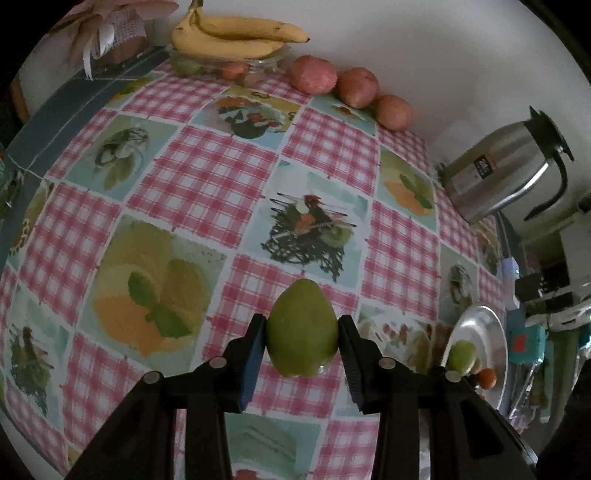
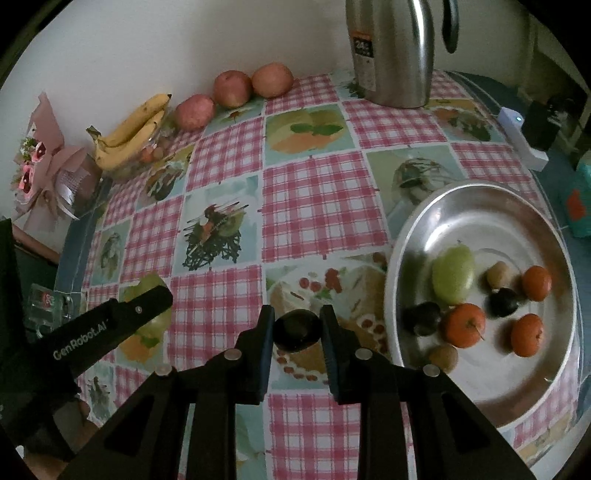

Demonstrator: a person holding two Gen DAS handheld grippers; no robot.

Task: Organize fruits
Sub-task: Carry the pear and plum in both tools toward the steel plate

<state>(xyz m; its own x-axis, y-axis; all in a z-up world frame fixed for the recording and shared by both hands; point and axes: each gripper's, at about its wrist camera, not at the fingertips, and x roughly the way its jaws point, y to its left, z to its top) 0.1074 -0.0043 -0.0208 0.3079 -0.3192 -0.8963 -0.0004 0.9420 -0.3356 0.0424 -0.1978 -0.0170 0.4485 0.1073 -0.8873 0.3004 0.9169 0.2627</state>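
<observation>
The bench (image 2: pixel 314 192), under its checked cloth, carries everything, and most of its middle lies bare because the fruit is sorted to the edges. The kettle (image 2: pixel 391 55) stands upright at the far side by the wall, out of my working path. The metal tray (image 2: pixel 413 229) sits near me on the right side of the bench; I judge it the sorting spot for small fruit, since a green fruit, three oranges (image 2: pixel 463 325), two dark plums and two brown fruits already lie loose in it, apart from one another.

The bananas (image 1: pixel 236 35) rest on top of a glass bowl (image 1: pixel 266 62) at the far edge, likely too long to fit inside it. Three apples (image 1: pixel 356 86) line up along the wall beside that bowl, touching or nearly so, where the wall keeps them from rolling.

My left gripper (image 1: pixel 302 345) is clamped on a pear (image 1: pixel 302 332), fingers (image 1: pixel 255 350) pressing its widest part from both sides, stem end pointing away, so it hangs clear above the cloth. My right gripper (image 2: pixel 297 332) is closed tight on a plum (image 2: pixel 297 329), held at its middle, just left of the tray. I read both fruits as lifted for carrying, with their destinations not yet settled from here.
</observation>
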